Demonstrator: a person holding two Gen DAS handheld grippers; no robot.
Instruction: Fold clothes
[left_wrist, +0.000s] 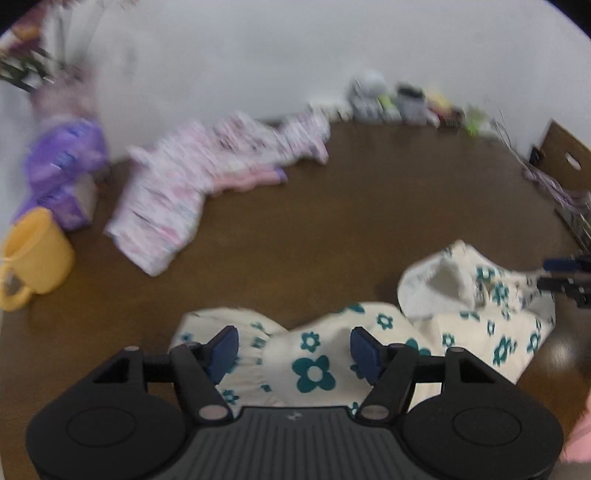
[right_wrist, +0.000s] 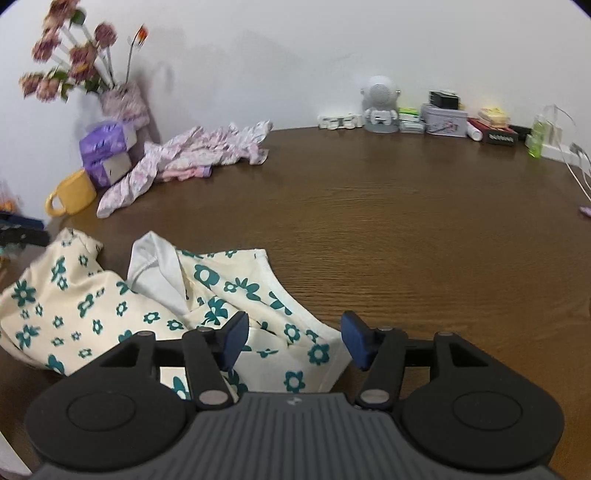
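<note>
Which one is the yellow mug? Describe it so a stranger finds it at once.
Start at the brown wooden table and go to its far left corner, where the vase of dried flowers stands against the wall. In front of the purple tissue packs sits the yellow mug, handle pointing left. It is the only solid yellow, hard-sided thing there; the pink patterned garment lies crumpled to its right.

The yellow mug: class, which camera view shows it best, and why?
The right wrist view: the yellow mug is small but sharp and whole, its handle clear, beside the purple tissue packs. The left wrist view shows the mug bigger, but blurred and at the picture's edge.
</note>
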